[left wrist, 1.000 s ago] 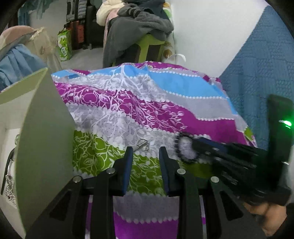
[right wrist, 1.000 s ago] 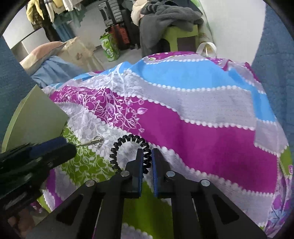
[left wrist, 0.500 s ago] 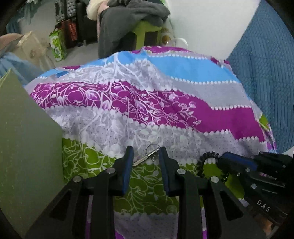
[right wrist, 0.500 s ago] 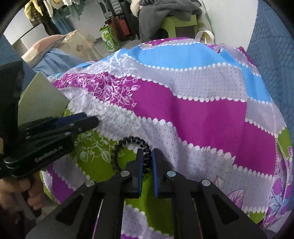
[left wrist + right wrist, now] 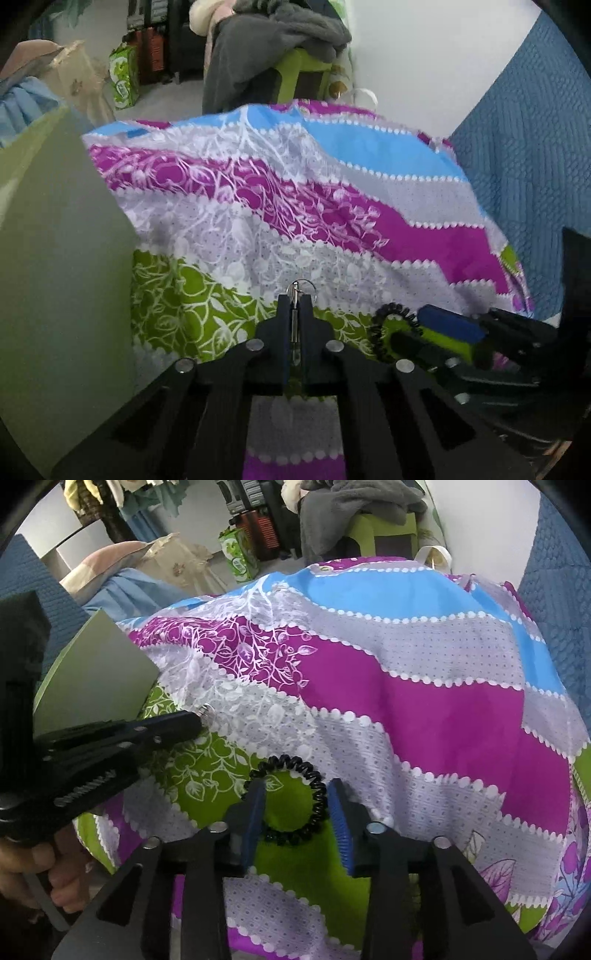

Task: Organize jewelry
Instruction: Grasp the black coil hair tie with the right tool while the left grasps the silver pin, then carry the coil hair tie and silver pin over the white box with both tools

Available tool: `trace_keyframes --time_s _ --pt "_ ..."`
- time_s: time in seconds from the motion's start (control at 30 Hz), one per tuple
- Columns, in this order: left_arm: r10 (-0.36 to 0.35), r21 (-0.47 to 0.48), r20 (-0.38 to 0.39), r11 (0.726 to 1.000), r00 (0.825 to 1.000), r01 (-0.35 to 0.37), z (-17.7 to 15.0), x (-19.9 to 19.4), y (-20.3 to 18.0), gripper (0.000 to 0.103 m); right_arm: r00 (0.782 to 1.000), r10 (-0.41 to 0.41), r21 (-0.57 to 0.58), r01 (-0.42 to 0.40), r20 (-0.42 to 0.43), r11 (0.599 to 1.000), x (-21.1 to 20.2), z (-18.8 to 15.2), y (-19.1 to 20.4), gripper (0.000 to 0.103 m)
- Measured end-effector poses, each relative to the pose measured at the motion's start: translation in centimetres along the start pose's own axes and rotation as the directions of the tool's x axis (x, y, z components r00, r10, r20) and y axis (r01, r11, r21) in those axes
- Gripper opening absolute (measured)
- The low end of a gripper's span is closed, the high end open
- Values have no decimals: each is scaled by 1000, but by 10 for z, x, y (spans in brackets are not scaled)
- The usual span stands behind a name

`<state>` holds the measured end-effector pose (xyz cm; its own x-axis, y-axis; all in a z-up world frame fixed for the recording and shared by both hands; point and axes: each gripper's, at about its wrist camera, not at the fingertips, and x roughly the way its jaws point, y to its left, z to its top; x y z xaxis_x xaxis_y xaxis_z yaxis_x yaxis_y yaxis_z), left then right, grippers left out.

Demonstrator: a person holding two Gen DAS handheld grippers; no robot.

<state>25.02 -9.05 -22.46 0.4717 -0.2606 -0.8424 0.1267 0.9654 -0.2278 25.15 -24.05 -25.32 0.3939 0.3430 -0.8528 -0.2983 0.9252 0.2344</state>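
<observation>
A small silver pin with a ring point(image 5: 295, 291) lies on the patterned bedspread point(image 5: 332, 229). My left gripper point(image 5: 294, 300) is shut on its stem, and the ring pokes out past the fingertips. In the right wrist view the left gripper point(image 5: 199, 716) reaches in from the left with the silver tip point(image 5: 207, 712) showing. A black spiral coil band point(image 5: 291, 762) rests on the green patch of cloth. My right gripper point(image 5: 296, 790) straddles it with its jaws opening, and the pads are off the coil. The right gripper point(image 5: 439, 325) and the coil point(image 5: 388, 314) also show at the lower right of the left wrist view.
A pale green box flap point(image 5: 62, 240) stands close on the left, seen again as a flap point(image 5: 99, 679) behind the left gripper. A blue quilted cushion point(image 5: 528, 155) borders the right. A person's hand point(image 5: 48, 871) holds the left gripper's handle. A chair with grey clothes point(image 5: 273, 40) stands beyond the bed.
My left jaws have closed on the silver pin, which lay between them half a second ago. My right jaws, shut on the black coil before, have let it go and spread apart.
</observation>
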Motion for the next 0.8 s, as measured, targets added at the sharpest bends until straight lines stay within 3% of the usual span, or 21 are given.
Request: trace_keyframes --time_s 0.03,0.27,0.4,0.47,0.5,0.63,0.67,0.8 --pt "-2 -5 10 1000 1000 2 0 -4 0 4 1000 -10 -13 10 8 1000 0 0 3 55" --pt "-44 -50 26 998 999 45 -3 -20 2 4 997 -73 -79 72 -2 994 11 -3 17 54" --pt "-54 -68 26 996 998 56 -5 -27 3 4 991 -136 -118 137 15 984 10 -4 23 36" --pt "-66 -72 29 995 997 68 -6 -32 4 4 990 -142 -108 142 13 984 8 -4 22 18" --pt "-65 -71 34 995 997 68 -6 -35 3 4 989 -145 -101 144 6 984 8 -4 22 15" --pt "-58 -86 51 994 997 62 -5 -54 8 4 993 -114 -54 115 21 992 -6 3 20 11" --pt "-55 -91 59 994 997 60 -5 -59 11 4 993 -115 -53 116 29 992 -11 5 21 6" --pt "-52 -133 91 989 995 64 -4 -85 28 4 994 -92 -6 93 57 996 -32 8 23 7"
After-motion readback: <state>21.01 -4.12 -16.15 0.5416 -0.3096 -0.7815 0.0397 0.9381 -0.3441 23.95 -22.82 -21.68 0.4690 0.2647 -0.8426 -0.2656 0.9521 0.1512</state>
